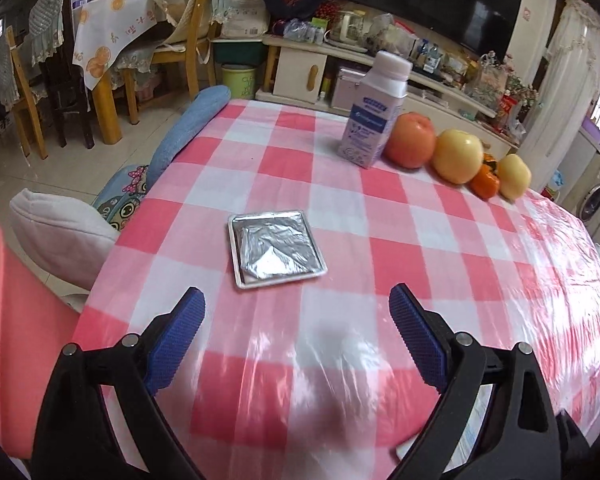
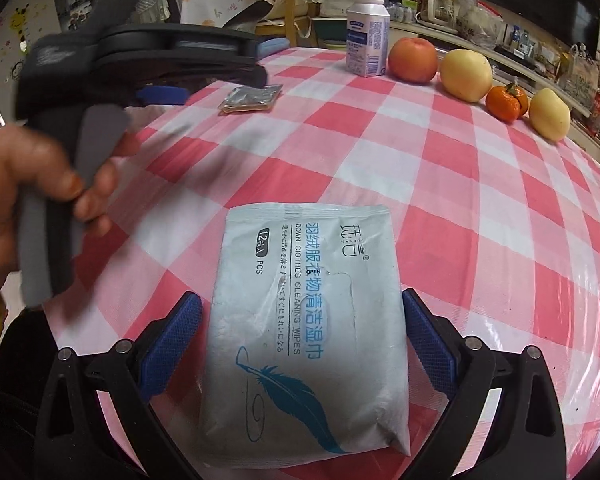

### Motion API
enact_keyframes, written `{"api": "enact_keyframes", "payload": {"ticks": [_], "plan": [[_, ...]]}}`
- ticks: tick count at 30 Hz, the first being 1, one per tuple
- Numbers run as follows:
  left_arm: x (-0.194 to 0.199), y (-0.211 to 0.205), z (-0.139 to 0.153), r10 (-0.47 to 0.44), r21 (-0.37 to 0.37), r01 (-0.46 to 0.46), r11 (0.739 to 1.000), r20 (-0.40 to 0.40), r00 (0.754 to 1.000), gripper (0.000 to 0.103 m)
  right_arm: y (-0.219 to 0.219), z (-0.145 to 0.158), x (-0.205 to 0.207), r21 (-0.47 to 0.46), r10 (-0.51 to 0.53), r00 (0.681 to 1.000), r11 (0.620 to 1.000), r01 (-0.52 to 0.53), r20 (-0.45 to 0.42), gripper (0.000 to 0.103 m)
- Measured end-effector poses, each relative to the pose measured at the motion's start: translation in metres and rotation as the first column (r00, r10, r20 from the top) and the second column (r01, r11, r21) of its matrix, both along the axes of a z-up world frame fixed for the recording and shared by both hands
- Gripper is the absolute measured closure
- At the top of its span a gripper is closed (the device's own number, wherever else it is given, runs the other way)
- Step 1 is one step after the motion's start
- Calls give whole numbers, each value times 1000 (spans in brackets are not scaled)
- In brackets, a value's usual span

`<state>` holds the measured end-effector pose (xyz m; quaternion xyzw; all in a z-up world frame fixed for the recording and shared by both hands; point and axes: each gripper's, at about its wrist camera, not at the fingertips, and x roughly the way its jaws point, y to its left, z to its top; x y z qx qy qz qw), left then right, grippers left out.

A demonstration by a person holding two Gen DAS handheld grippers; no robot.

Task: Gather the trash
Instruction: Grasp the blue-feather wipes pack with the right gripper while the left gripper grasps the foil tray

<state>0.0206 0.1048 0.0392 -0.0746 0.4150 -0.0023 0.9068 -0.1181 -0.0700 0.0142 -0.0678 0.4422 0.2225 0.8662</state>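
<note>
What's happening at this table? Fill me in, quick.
A person is clearing trash off a checked tablecloth with a handheld gripper in each hand. The right gripper is open, its fingers on either side of a wipes pack lying flat; it has not closed. The left gripper is open too, short of a flat foil packet and not touching it. A milk bottle and a row of fruit stand at the far edge.

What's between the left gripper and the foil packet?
Nothing. In the left wrist view only bare checked tablecloth lies between the open left gripper and the foil packet; the jaws are short of it, not touching.
</note>
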Motion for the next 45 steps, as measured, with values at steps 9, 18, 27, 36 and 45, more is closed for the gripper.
{"api": "enact_keyframes", "payload": {"ticks": [9,18,27,36,45], "plan": [[37,1,-20,8,24,-7,1000,-65,998,9,3,0,-2,-13,27,1000,1000,-27,4,6],[52,-2,-24,11,72,-5,997,-83,996,22,5,-2,-4,-46,47,999,998,-46,21,6],[48,-3,-23,22,100,-15,995,-60,998,36,3,-1,-5,-49,46,998,998,-45,33,14],[29,0,-17,17,77,-14,997,-34,999,37,-3,1,-3,-23,39,998,999,-38,44,28],[-16,5,-3,6,51,-6,999,7,1000,37,-8,4,-4,11,36,998,999,-36,57,36]]}}
